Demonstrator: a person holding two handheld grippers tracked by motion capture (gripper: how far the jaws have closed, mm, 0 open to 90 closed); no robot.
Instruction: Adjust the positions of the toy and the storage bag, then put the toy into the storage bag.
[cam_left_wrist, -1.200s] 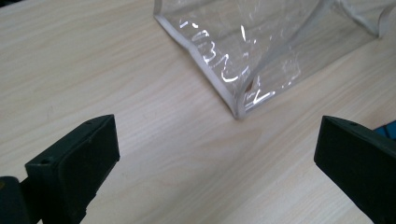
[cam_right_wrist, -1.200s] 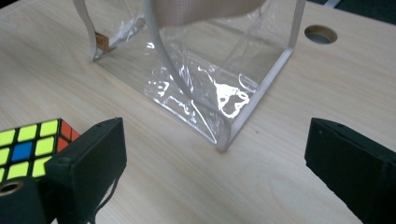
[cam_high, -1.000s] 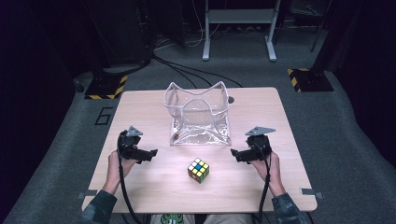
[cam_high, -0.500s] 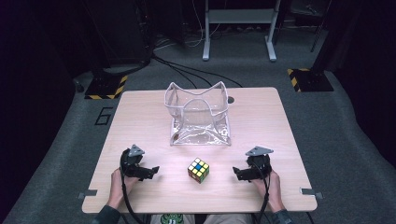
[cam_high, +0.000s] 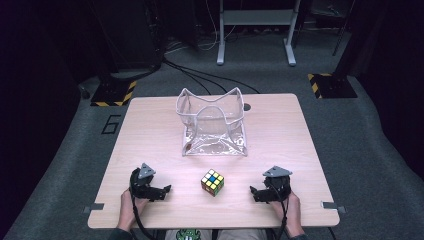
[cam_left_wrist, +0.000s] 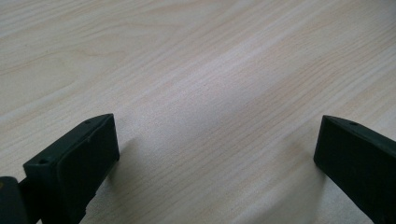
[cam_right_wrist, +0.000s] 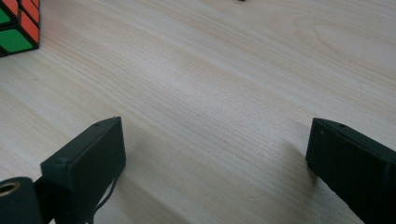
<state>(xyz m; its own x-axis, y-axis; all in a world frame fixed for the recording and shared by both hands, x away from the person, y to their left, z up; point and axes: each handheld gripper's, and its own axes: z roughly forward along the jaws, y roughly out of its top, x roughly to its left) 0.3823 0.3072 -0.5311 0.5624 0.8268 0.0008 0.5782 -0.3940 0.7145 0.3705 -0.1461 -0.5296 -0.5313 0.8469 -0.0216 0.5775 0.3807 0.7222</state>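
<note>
A multicoloured puzzle cube sits on the wooden table near its front edge, midway between my hands. Its red and green faces peek in at the top left of the right gripper view as the cube. Behind it stands a clear plastic bag, upright with its mouth gaping. My left gripper rests low on the table left of the cube, open, jaws wide over bare wood. My right gripper lies right of the cube, also open with nothing between its jaws.
A small dark speck lies inside the bag at its lower left corner. A round hole marks the tabletop behind the bag. Beyond the table are floor cables, a metal stand and hazard-striped bases.
Both hands have pulled back toward the front edge of the table, from beside the bag to level with the cube. The cube and bag have stayed put.
</note>
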